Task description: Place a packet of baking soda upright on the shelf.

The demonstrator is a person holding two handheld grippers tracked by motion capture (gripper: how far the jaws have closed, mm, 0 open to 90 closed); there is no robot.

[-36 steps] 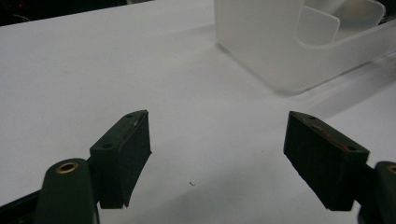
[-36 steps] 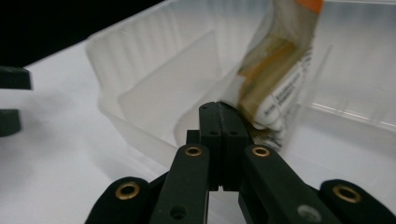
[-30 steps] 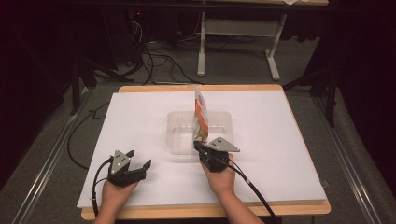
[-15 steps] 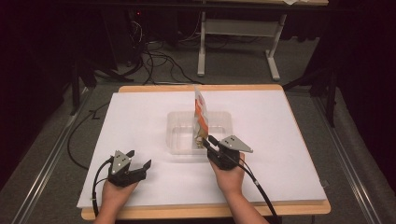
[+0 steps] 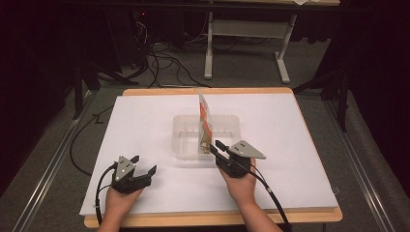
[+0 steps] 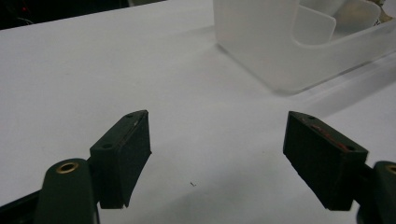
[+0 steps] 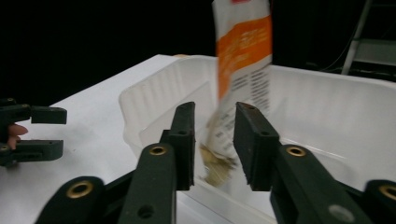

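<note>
A clear plastic tray (image 5: 181,145) sits mid-table. An orange-and-white packet (image 5: 205,116) stands on edge inside it, its lower end near the front wall. My right gripper (image 5: 216,147) is just in front of that wall, open. In the right gripper view the jaws (image 7: 215,140) stand a little apart, and the packet (image 7: 243,46) shows blurred behind the gap, inside the tray (image 7: 154,88); the jaws do not touch it. My left gripper (image 5: 145,164) rests at the front left, open with nothing between its jaws (image 6: 217,154). The tray's corner (image 6: 261,46) lies ahead of it.
The white table top (image 5: 300,145) ends at a wooden front edge (image 5: 212,220). Cables trail from both grippers toward the person. Beyond the table there are a dark floor with cords and a white metal stand (image 5: 246,29). The left gripper (image 7: 51,130) shows far off in the right gripper view.
My right gripper has shifted a little to the right and back from the packet's lower end. The packet stays standing in the tray. The left gripper has not moved.
</note>
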